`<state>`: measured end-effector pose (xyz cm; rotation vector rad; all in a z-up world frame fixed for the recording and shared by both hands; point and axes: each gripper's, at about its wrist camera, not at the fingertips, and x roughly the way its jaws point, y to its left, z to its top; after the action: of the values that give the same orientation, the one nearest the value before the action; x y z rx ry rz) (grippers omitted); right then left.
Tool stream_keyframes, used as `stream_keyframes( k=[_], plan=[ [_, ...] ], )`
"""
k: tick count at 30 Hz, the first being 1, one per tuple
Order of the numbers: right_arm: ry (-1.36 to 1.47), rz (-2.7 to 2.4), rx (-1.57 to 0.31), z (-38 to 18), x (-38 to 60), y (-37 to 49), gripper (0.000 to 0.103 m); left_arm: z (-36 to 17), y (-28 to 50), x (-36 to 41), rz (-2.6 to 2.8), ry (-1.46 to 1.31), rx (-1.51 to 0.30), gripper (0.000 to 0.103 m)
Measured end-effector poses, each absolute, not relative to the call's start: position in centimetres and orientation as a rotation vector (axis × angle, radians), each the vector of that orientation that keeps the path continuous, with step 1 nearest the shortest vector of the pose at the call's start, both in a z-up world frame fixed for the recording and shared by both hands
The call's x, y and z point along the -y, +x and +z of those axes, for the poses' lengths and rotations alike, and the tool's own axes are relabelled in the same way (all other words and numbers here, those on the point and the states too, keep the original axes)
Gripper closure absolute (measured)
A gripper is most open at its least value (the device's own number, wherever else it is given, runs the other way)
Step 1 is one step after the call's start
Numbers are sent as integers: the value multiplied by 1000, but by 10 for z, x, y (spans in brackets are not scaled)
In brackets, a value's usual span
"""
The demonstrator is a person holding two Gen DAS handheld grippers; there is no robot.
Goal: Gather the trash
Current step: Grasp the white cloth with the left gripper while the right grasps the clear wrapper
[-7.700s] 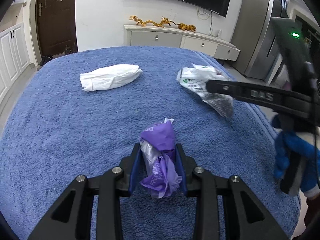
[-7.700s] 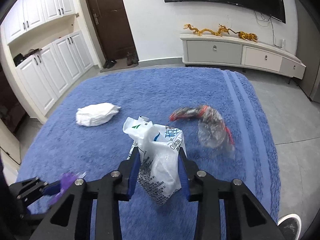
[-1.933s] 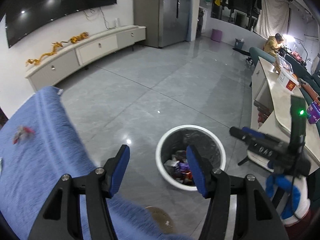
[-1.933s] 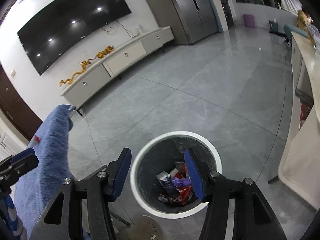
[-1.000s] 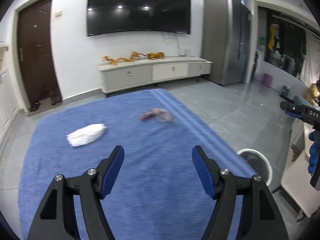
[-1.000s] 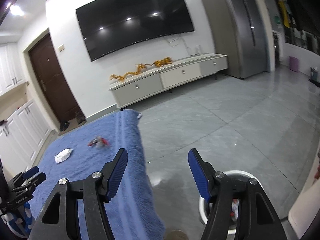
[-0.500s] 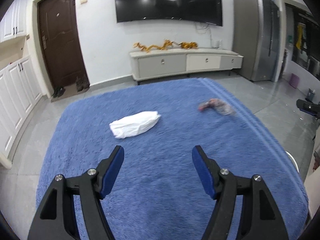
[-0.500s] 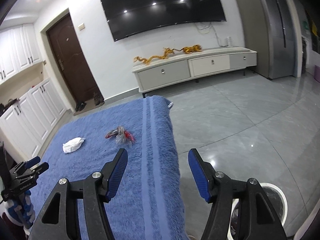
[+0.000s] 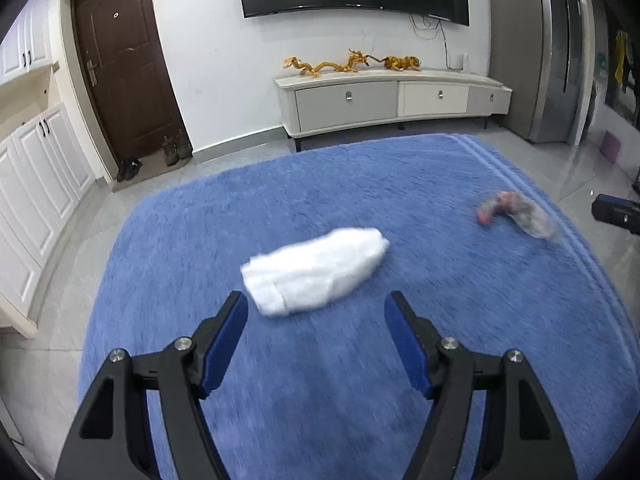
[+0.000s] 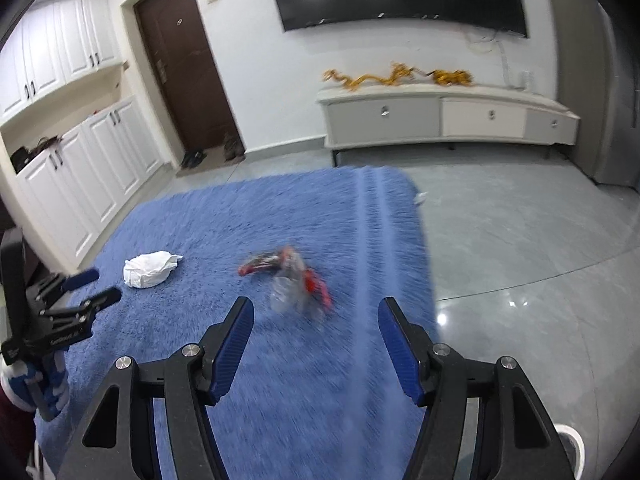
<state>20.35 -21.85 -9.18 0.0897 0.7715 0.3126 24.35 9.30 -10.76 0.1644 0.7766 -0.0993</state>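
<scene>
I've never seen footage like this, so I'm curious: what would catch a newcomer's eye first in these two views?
Probably the big fluffy blue rug filling both views, with two bits of litter on it: a crumpled white paper bag near the middle and a clear plastic wrapper with red print towards the rug's striped edge. In front, each view shows wide-open black fingers with blue pads, the left gripper lined up on the bag, the right gripper on the wrapper.

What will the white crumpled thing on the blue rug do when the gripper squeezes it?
The white wad looks like crumpled paper or plastic, so it probably squashes easily and weighs little. Lying flat on the fuzzy blue rug, it likely won't roll.
</scene>
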Motion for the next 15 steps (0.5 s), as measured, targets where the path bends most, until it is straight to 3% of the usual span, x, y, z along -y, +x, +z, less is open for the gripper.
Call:
stream_keyframes(
  k=[13, 15],
  plan=[
    [40, 341, -897, -134, 175, 274, 41, -143, 308, -89, -116, 176, -881, 32],
    [31, 338, -903, -136, 174, 276, 48, -145, 309, -91, -121, 152, -889, 35]
  ],
)
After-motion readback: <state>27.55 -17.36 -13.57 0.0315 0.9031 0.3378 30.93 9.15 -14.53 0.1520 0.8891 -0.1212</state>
